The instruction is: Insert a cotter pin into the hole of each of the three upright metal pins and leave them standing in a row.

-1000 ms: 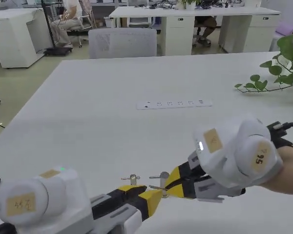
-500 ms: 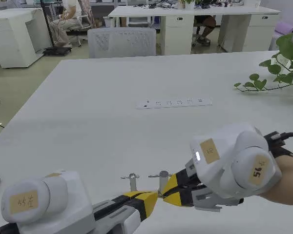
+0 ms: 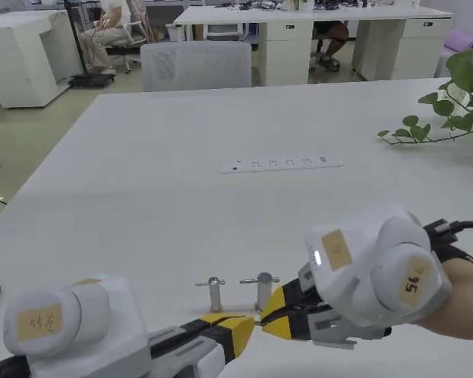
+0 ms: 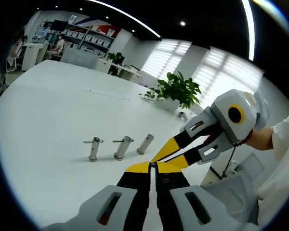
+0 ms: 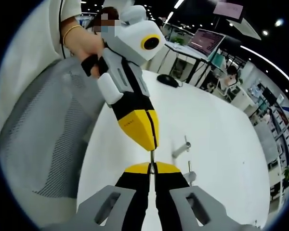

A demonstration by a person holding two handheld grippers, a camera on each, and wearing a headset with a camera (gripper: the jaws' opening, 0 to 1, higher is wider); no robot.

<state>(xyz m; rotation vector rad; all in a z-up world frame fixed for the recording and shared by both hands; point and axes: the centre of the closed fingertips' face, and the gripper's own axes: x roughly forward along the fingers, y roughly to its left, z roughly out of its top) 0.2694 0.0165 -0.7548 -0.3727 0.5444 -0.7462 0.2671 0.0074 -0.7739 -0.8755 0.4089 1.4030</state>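
Right gripper (image 5: 152,165) is pinching a thin cotter pin (image 5: 152,155), jaws fully closed. Left gripper (image 4: 151,165) is holding its jaws together, tips touching that pin.

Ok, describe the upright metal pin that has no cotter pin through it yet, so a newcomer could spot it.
On the white table, three metal pins stand in a row just beyond the yellow tongs of the left gripper. Go to the end nearest the right gripper: that is the bare pin. Its two neighbours each carry a wire crossbar near the top; it has none.
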